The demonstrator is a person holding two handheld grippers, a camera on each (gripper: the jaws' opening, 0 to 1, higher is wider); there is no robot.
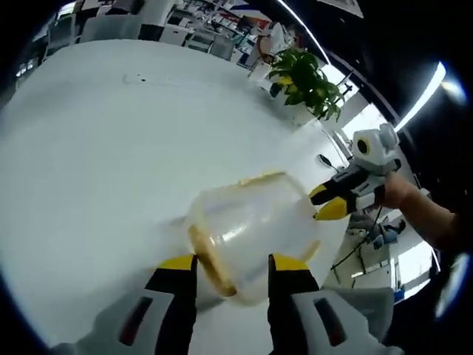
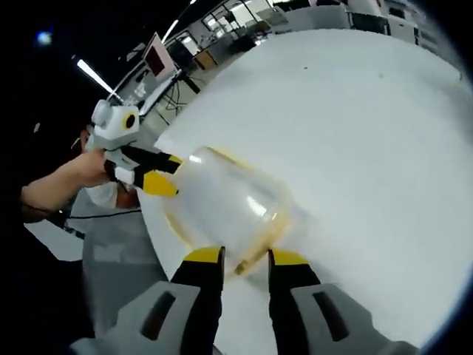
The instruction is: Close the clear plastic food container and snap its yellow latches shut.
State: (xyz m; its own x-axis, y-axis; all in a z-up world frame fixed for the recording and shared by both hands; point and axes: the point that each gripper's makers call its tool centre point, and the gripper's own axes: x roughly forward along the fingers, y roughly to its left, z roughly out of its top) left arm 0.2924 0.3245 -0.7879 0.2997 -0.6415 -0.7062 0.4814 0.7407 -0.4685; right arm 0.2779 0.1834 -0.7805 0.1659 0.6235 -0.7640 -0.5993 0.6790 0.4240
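Observation:
The clear plastic container (image 1: pixel 255 225) lies tilted on the white table (image 1: pixel 111 148), its lid on and yellow trim along the rim. My left gripper (image 1: pixel 233 265) is closed around the near end, with a yellow latch (image 1: pixel 211 266) between its jaws. The right gripper (image 1: pixel 325 201) comes in from the right and touches the opposite end. In the right gripper view, the container (image 2: pixel 229 203) sits just ahead of my right gripper (image 2: pixel 246 257), which pinches a yellow latch (image 2: pixel 255 255). The left gripper (image 2: pixel 164 171) meets the far end.
The table edge (image 2: pixel 159 237) runs just beside the container, with grey floor (image 2: pixel 111 259) below. A potted plant (image 1: pixel 303 81) stands past the table's far side, chairs and desks (image 1: pixel 185 33) behind it. A person's hand (image 1: pixel 403 192) holds the right gripper.

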